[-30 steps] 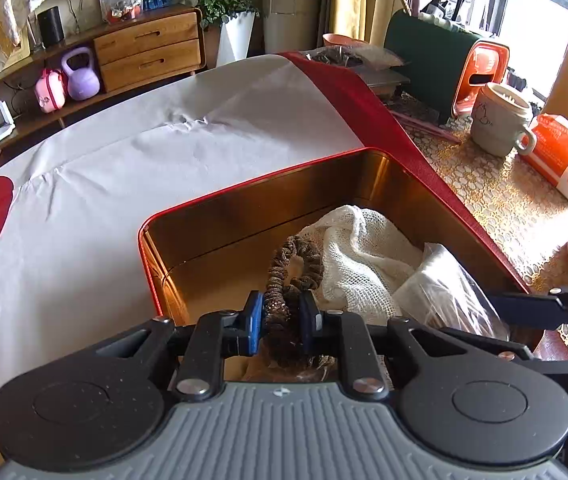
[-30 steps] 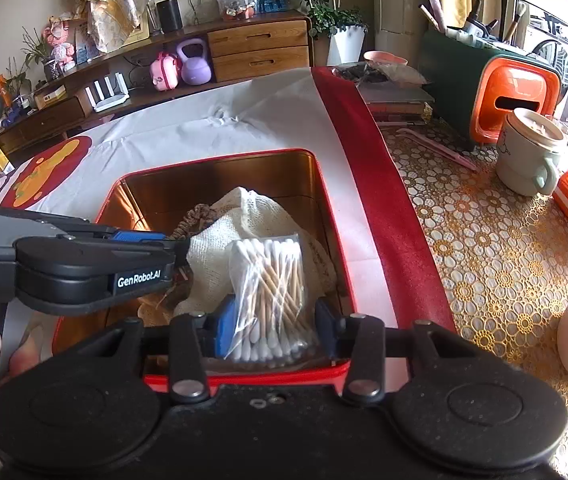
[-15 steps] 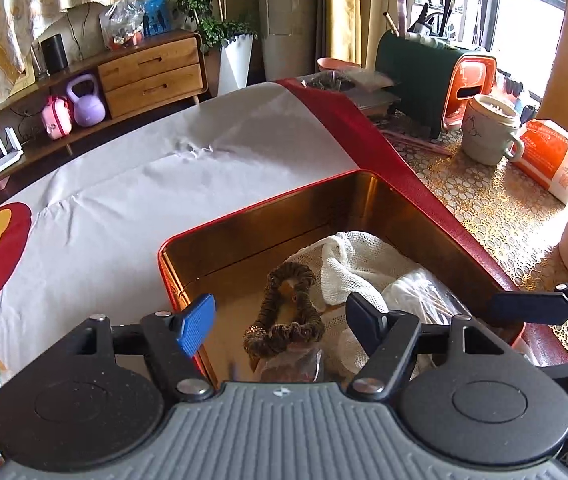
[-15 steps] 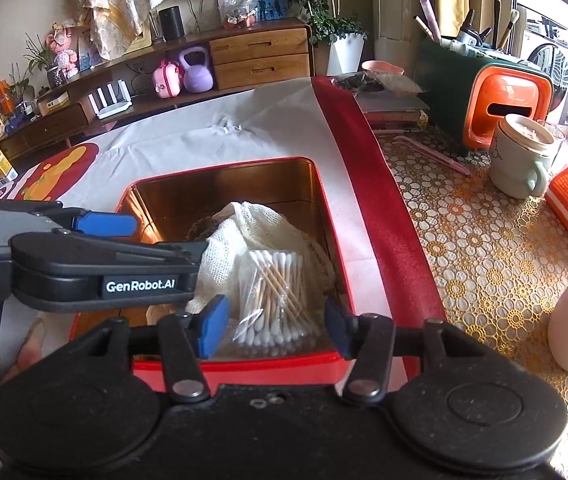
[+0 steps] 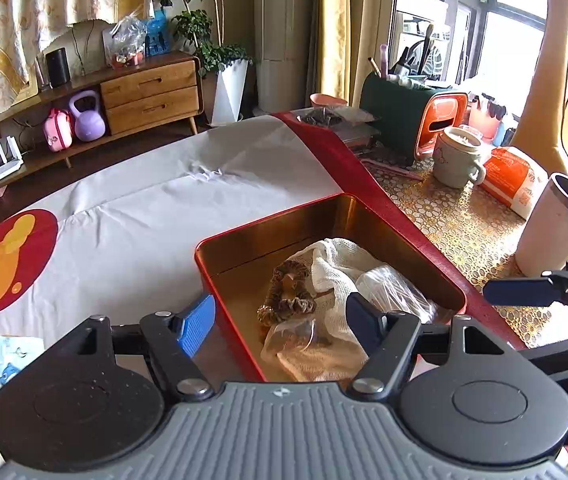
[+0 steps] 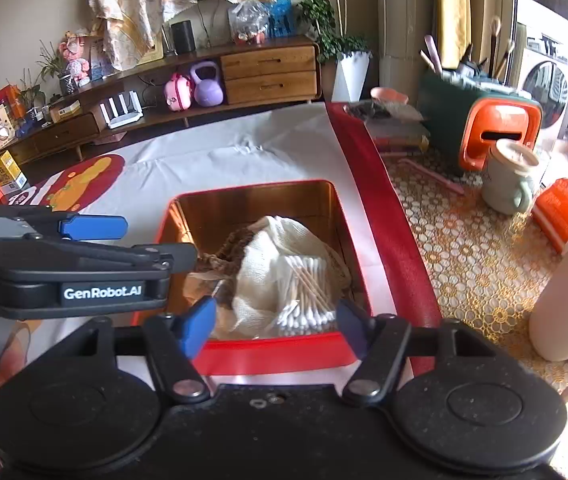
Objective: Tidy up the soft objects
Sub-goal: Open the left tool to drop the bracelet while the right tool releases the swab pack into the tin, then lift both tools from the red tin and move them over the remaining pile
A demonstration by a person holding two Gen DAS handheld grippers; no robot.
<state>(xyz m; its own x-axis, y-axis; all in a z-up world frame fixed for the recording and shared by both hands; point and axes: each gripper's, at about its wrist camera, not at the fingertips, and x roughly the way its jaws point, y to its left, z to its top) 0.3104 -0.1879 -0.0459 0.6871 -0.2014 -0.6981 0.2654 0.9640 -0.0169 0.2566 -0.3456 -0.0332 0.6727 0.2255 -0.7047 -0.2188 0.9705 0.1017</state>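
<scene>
**Me:** Jaws first: my left gripper [image 5: 280, 318] has just been opening and stands spread with nothing between its pads; my right gripper [image 6: 276, 320] has just been opening too, and its pads press on nothing

**Partner:** So where are the soft things?

**Me:** All in the red tin [image 5: 220, 240]. The brown scrunchie [image 5: 285, 294] lies on the tin floor, below and beyond my left pads, apart from them. The bag of cotton swabs [image 6: 303, 296] rests on the white mesh cloth [image 6: 268, 268], just beyond my right pads, not touching

**Partner:** How do you finish this step well?

**Me:** I judge it a release and withdrawal. I'd keep both pairs of jaws wide and lift clear of the tin's rim, so no pad snags the cloth or drags the bag out, and keep my two grippers from knocking together
</scene>
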